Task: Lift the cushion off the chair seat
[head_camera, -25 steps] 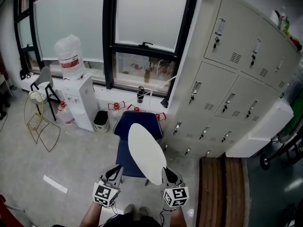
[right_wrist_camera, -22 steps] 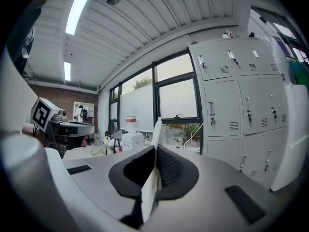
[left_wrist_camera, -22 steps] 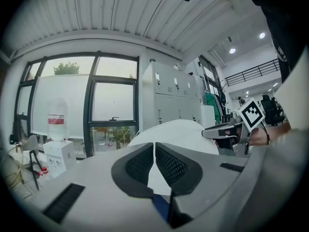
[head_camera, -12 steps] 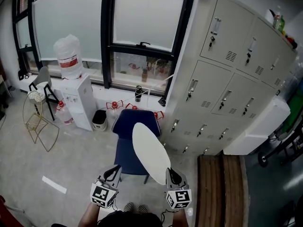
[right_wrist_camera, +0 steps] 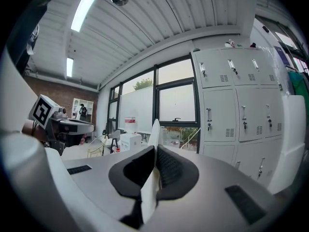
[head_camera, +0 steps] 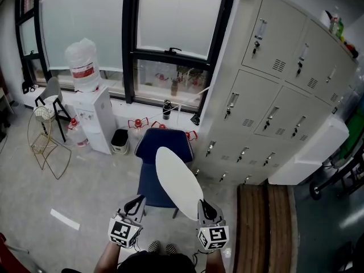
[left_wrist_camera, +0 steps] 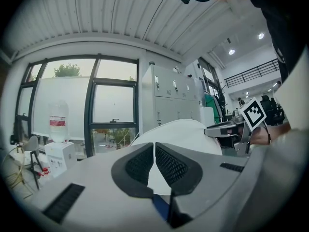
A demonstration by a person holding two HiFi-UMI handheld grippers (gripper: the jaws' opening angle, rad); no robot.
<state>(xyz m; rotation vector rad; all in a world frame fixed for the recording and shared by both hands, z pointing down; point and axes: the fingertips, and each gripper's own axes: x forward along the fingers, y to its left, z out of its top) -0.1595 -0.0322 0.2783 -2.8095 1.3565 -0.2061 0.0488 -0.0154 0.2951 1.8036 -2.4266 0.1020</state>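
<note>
A white oval cushion (head_camera: 177, 178) hangs tilted in the air above the dark blue chair (head_camera: 162, 144), clear of its seat. My right gripper (head_camera: 200, 205) is shut on the cushion's near right edge. In the right gripper view the white edge (right_wrist_camera: 154, 129) runs up between the pinched jaws of that gripper (right_wrist_camera: 155, 149). My left gripper (head_camera: 138, 201) sits to the left of the cushion, apart from it. Its jaws (left_wrist_camera: 154, 146) meet at the tips with nothing held. The cushion (left_wrist_camera: 193, 134) shows beyond them to the right.
A water dispenser (head_camera: 94, 115) and a wire chair (head_camera: 42, 138) stand at the left under the window. Grey lockers (head_camera: 284, 95) fill the right side, close to the chair. A wooden platform (head_camera: 267, 220) lies at the lower right. A small bin (head_camera: 119, 141) is beside the chair.
Both grippers and the cushion have risen a little above the chair. The right gripper's hold on the cushion is the same, and the left stays shut and empty.
</note>
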